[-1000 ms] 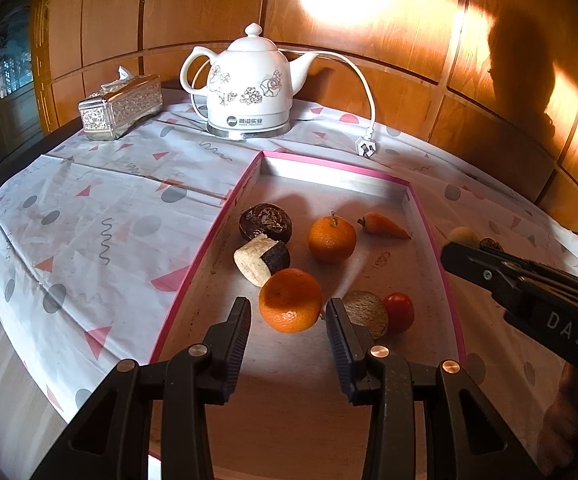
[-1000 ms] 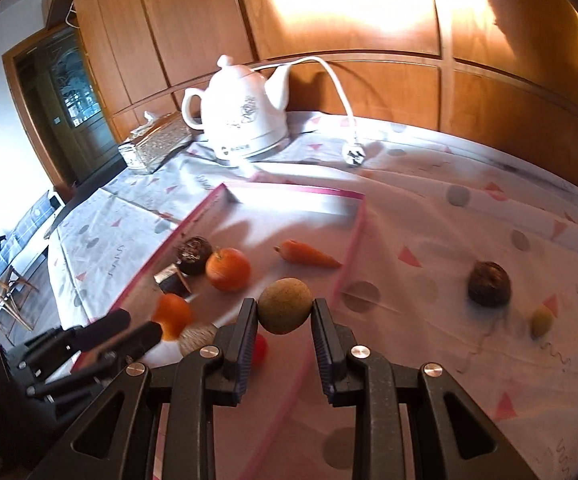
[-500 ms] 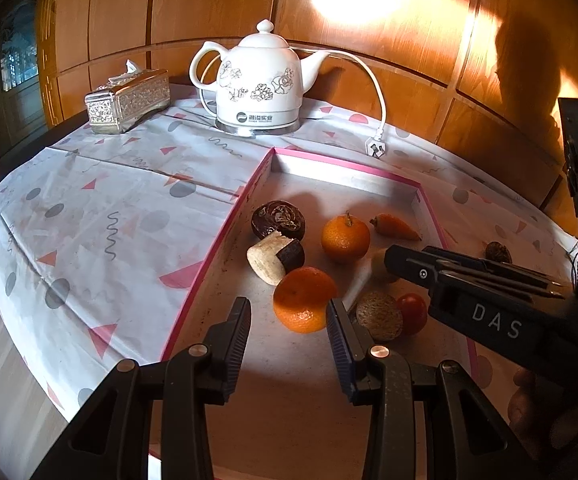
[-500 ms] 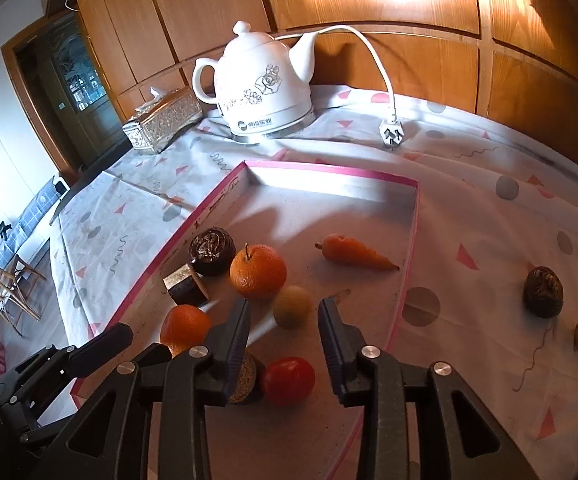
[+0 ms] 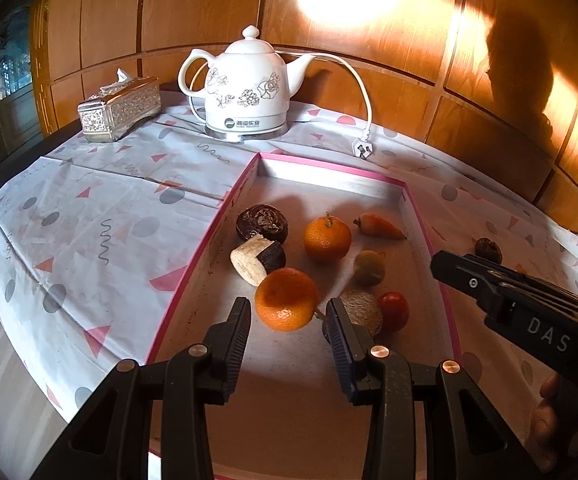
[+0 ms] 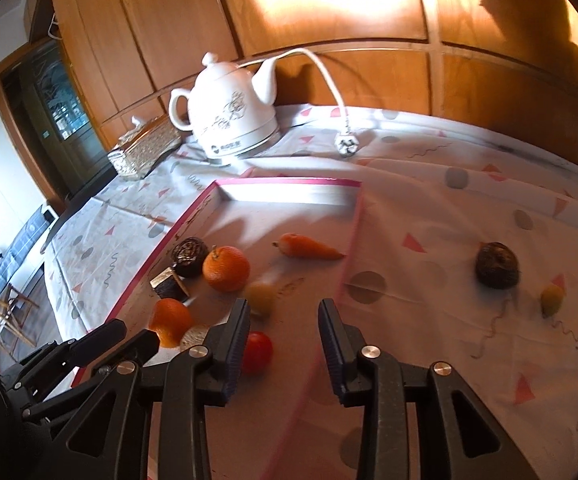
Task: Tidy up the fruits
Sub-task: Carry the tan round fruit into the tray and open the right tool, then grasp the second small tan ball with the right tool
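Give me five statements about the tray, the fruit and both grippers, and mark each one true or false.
1. The right gripper is empty. True.
2. The carrot lies outside the tray. False: it lies inside.
3. A dark fruit sits on the cloth right of the tray. True.
4. The left gripper is shut on an orange. False: it is open, the orange between its fingers.
5. The kettle stands in the tray. False: behind it.

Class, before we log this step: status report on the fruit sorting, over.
Both tongs open, left and right. Yellow-green fruit lies free in the pink-rimmed tray. Dark fruit and small yellow one remain on the tablecloth; path unobstructed.
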The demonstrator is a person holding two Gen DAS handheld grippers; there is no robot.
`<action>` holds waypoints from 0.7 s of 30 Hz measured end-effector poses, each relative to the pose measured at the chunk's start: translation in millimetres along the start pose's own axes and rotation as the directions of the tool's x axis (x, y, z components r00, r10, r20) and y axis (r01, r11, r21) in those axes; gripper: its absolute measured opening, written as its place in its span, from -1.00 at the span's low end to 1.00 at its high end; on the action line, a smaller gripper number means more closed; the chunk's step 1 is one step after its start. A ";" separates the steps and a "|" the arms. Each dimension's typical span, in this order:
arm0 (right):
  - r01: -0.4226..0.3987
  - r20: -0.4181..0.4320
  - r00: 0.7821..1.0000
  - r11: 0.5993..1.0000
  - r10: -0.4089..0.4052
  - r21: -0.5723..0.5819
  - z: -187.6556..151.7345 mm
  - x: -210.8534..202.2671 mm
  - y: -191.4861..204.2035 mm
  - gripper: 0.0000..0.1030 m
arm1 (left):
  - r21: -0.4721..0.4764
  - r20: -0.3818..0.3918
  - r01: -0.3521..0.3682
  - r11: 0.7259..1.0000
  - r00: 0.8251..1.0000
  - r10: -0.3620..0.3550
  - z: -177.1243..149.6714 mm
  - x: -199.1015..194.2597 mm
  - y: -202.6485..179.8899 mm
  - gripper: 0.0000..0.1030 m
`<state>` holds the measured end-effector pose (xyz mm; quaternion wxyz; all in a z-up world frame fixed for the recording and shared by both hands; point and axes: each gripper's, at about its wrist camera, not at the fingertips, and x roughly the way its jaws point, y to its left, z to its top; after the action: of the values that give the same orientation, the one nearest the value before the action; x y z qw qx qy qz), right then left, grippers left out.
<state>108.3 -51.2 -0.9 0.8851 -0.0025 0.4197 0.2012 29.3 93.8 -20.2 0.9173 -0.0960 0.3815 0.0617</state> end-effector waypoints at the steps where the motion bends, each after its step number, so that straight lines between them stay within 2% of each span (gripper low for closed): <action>1: 0.007 0.006 1.000 1.000 -0.007 0.002 -0.9 -2.5 -2.2 -0.31 | 0.004 0.001 0.000 1.000 1.000 -0.001 -0.2 -0.6 -1.3 -0.23; 13: 0.116 0.034 0.992 0.990 -0.120 0.085 -15.9 -23.6 -49.5 -0.31 | 0.066 0.001 0.028 0.997 1.000 -0.028 -2.4 -5.1 -24.7 -0.23; 21: 0.224 0.017 0.973 0.958 -0.230 0.179 -33.4 -36.0 -101.7 -0.31 | 0.124 -0.007 0.062 0.990 0.998 -0.062 -4.7 -5.3 -45.9 -0.23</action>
<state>99.6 -163.2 -12.5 0.9069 0.0315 0.4159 0.0604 30.9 47.8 -13.8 0.9224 -0.0506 0.3828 0.0090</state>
